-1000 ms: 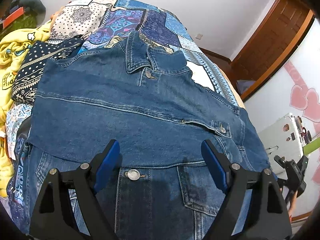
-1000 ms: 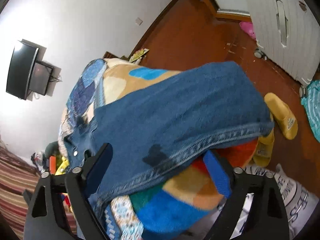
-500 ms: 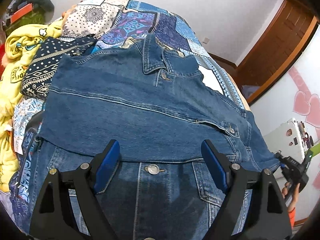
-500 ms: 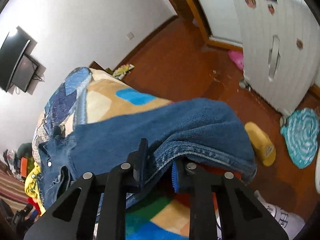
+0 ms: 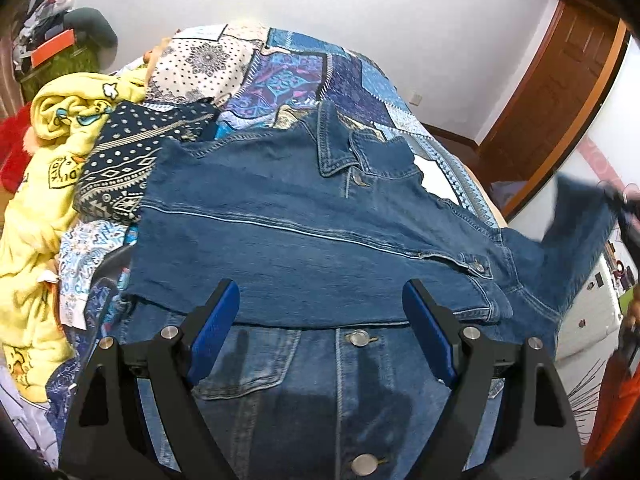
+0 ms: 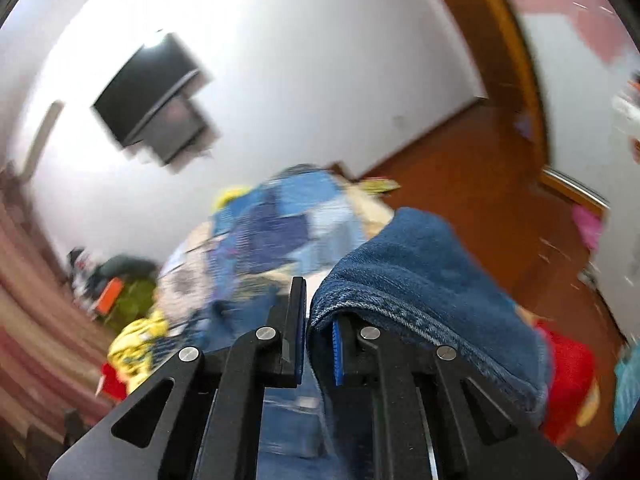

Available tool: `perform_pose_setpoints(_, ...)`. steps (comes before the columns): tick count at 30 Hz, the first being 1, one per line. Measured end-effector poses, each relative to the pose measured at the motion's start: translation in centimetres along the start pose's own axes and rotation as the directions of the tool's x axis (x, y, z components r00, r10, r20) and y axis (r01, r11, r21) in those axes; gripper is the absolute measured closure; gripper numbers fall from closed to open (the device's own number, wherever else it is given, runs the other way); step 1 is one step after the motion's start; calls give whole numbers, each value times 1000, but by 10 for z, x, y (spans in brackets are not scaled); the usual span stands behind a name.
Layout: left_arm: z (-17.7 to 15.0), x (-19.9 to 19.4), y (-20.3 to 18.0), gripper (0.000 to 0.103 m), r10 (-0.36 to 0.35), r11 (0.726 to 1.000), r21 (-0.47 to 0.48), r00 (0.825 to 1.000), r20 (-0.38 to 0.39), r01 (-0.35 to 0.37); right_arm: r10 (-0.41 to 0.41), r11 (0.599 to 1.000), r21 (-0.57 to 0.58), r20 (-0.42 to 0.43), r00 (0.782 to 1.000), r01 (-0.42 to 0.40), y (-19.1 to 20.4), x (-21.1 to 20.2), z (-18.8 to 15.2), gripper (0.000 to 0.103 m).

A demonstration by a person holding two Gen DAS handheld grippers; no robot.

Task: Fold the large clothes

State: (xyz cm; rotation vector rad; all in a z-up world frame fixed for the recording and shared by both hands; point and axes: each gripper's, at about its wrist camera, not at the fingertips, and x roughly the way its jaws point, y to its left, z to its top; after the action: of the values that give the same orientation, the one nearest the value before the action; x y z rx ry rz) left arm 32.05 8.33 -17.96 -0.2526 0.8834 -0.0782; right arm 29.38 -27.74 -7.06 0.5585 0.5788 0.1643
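Observation:
A blue denim jacket point(image 5: 304, 236) lies front up on the patchwork bedspread point(image 5: 304, 76), with one sleeve folded across its chest. My left gripper point(image 5: 320, 332) is open and empty, hovering over the jacket's lower front. My right gripper point(image 6: 318, 316) is shut on the jacket's other sleeve point(image 6: 416, 276) and holds it raised in the air. In the left wrist view that sleeve point(image 5: 576, 216) rises at the far right, with the right gripper point(image 5: 624, 208) blurred at its end.
A yellow garment point(image 5: 48, 184) and a dark patterned cloth point(image 5: 128, 160) are heaped on the bed's left side. A wooden door point(image 5: 552, 92) and a white wall lie beyond the bed. A wall television point(image 6: 152, 96) and a wooden floor point(image 6: 480, 168) show in the right wrist view.
My right gripper closed on the sleeve hanging off the bed's edge and lifted it up. My left gripper stayed open and drew back slightly over the jacket.

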Motion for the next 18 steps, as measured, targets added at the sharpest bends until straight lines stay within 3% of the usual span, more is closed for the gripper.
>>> perform_pose_setpoints(5, -3, -21, 22, 19, 49, 999, 1, 998, 39, -49, 127, 986, -93, -108, 986, -137, 76, 44, -29, 93)
perform_pose_setpoints(10, -12, -34, 44, 19, 91, 996, -21, 994, 55, -90, 134, 963, -181, -321, 937, -200, 125, 111, -99, 93)
perform_pose_setpoints(15, -19, -36, 54, 19, 131, 991, -8, 991, 41, -130, 49, 953, -225, -552, 833, -205, 127, 165, -171, 93)
perform_pose_setpoints(18, -21, -36, 55, 19, 133, 991, -7, 991, 34, -132, 21, 952, -223, -635, 772, -209, 114, 175, -189, 90)
